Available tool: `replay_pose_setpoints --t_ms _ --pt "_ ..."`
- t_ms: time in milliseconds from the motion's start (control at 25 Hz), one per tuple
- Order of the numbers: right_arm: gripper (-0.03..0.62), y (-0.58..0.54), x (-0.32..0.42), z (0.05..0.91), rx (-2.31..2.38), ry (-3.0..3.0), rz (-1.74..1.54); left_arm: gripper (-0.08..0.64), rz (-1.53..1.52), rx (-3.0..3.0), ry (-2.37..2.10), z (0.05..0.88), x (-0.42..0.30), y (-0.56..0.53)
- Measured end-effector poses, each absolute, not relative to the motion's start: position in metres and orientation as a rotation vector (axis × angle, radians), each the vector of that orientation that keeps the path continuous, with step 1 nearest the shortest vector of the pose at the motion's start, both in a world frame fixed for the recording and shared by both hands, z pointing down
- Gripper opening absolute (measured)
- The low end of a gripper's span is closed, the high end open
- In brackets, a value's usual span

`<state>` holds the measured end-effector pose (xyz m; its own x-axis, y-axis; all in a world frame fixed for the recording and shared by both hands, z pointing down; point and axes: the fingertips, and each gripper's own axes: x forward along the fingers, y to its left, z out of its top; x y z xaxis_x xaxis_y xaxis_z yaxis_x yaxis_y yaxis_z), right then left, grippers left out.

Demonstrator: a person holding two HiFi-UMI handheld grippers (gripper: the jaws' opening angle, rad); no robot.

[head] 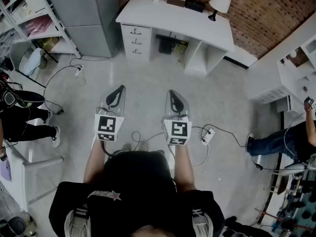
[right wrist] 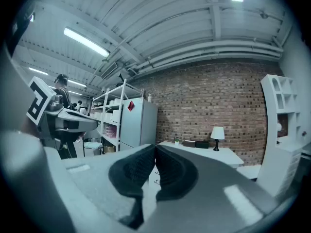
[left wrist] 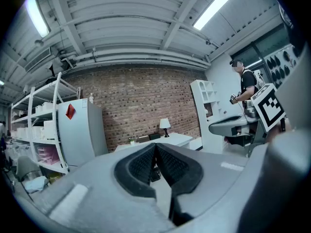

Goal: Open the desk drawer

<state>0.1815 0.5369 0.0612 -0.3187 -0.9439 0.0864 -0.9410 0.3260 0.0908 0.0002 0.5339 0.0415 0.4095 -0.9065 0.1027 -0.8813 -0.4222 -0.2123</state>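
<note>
A white desk (head: 173, 21) stands against the brick wall, well ahead of me across the floor. Its stack of three drawers (head: 135, 40) is at the desk's left end, all closed, each with a small dark handle. In the head view my left gripper (head: 117, 93) and right gripper (head: 174, 98) are held side by side over the bare floor, far short of the desk. Both point level toward it. Each has its jaws pressed together with nothing between them. The same desk (left wrist: 160, 141) shows small in the left gripper view, and the desk (right wrist: 204, 151) also in the right gripper view.
A lamp (head: 217, 5), dark boxes and a small plant sit on the desk. A grey fridge (head: 89, 14) and white shelving (head: 34, 19) stand at the left, a white shelf unit (head: 296, 73) at the right. Cables and a power strip (head: 207, 136) lie on the floor. People stand at both sides.
</note>
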Motion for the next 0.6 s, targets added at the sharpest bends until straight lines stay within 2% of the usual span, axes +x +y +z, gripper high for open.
replay_pose_setpoints --t_ms 600 --pt "0.006 0.525 0.197 0.066 1.764 -2.465 0.004 0.009 -0.334 -2.533 1.611 0.044 0.014 0.525"
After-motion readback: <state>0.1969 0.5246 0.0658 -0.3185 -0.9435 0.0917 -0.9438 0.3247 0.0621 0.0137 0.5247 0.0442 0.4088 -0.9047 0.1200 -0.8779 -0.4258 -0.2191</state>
